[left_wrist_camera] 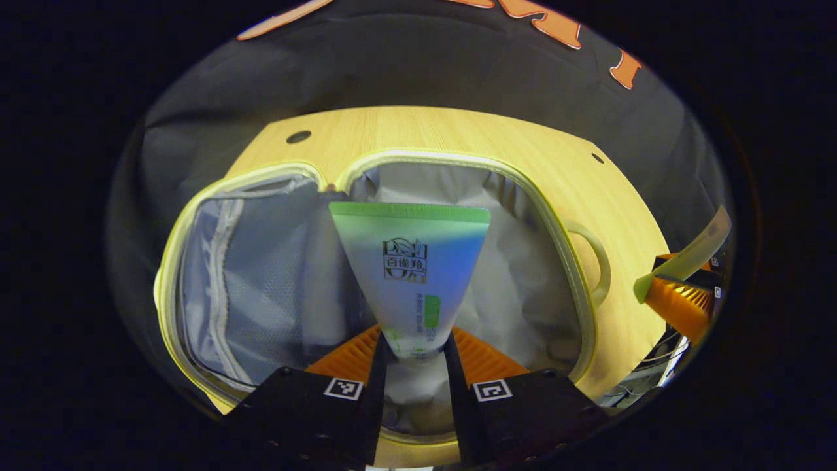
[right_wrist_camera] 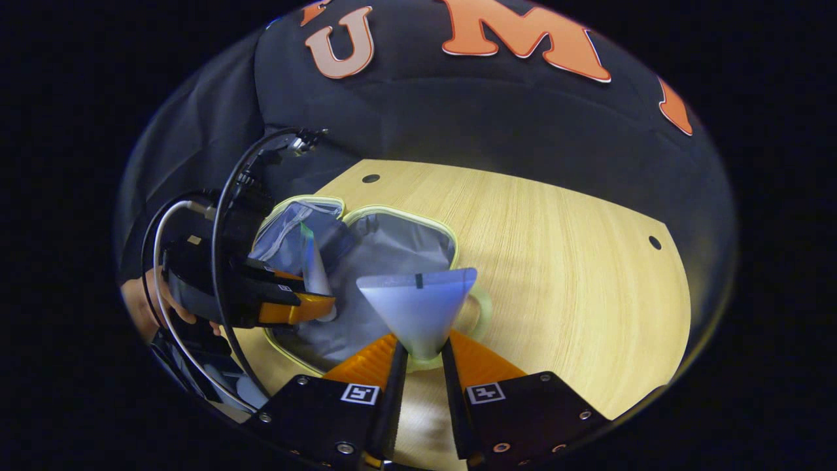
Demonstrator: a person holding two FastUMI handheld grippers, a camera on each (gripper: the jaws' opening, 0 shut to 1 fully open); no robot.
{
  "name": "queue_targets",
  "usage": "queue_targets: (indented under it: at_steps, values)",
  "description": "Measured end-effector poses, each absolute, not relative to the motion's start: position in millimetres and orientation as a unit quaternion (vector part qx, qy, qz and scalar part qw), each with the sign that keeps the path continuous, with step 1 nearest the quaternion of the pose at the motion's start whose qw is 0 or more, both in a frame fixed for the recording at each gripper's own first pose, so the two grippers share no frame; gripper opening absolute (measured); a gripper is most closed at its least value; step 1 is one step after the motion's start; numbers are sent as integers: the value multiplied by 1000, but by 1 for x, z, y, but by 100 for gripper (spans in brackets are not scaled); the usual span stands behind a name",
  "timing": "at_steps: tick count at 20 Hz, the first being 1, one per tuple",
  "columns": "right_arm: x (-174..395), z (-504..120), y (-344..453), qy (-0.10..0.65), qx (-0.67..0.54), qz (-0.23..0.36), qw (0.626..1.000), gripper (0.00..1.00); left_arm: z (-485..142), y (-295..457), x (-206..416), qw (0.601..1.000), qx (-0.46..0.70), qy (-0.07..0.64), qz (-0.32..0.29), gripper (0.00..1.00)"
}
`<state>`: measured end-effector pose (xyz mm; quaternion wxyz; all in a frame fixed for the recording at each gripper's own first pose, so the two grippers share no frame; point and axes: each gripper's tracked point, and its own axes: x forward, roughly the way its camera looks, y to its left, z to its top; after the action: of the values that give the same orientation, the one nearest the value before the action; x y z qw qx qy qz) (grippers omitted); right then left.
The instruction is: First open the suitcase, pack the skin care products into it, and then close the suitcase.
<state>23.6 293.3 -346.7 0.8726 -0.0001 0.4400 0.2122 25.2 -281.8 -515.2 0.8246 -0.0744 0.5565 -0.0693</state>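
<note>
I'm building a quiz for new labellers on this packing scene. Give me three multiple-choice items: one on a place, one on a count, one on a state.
1. Where is the tube in the left tongs?
A. Above the open suitcase
B. Lying on the table
C. On the floor

2. How many tubes are being held in all?
A. One
B. Two
C. Three

3. What state is the suitcase in?
A. Zipped shut
B. Open, lining showing
C. Standing upright, closed

Answers:
1 A, the grey lining lies behind the tube.
2 B, the right tongs grip a second tube.
3 B, both halves lie spread on the table.
</note>
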Motion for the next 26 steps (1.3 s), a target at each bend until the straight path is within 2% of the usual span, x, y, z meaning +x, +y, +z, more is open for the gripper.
queue_targets:
  at_steps: [4, 7, 9, 10, 12, 15, 17, 20, 21, 26]
  values:
    - [25, -357, 301, 458, 5, 220, 862, 35, -509, -285, 37, 824, -51, 561, -58, 45]
    - [22, -355, 298, 470, 8, 221, 855, 35, -510, -287, 36, 818, -49, 572, -38, 51]
    - [23, -360, 298, 474, 8, 221, 852, 35, -515, -285, 39, 824, -60, 562, -33, 49]
    - [23, -357, 299, 477, 13, 224, 850, 35, -514, -285, 41, 830, -69, 553, -36, 56]
    - [26, -354, 297, 478, 28, 226, 849, 35, -500, -285, 42, 845, -87, 526, -36, 60]
    - [27, -353, 298, 488, 39, 229, 841, 35, -475, -277, 37, 865, -96, 492, -31, 72]
    - [26, -354, 298, 494, 42, 233, 837, 35, -463, -266, 36, 878, -92, 469, -25, 75]
    - [23, -359, 303, 511, 43, 242, 823, 34, -429, -240, 34, 899, -76, 430, -1, 80]
    - [20, -362, 305, 518, 44, 242, 819, 34, -416, -231, 34, 903, -74, 422, 9, 84]
    - [14, -378, 332, 550, 50, 240, 798, 35, -389, -173, 0, 903, -89, 409, 98, 84]
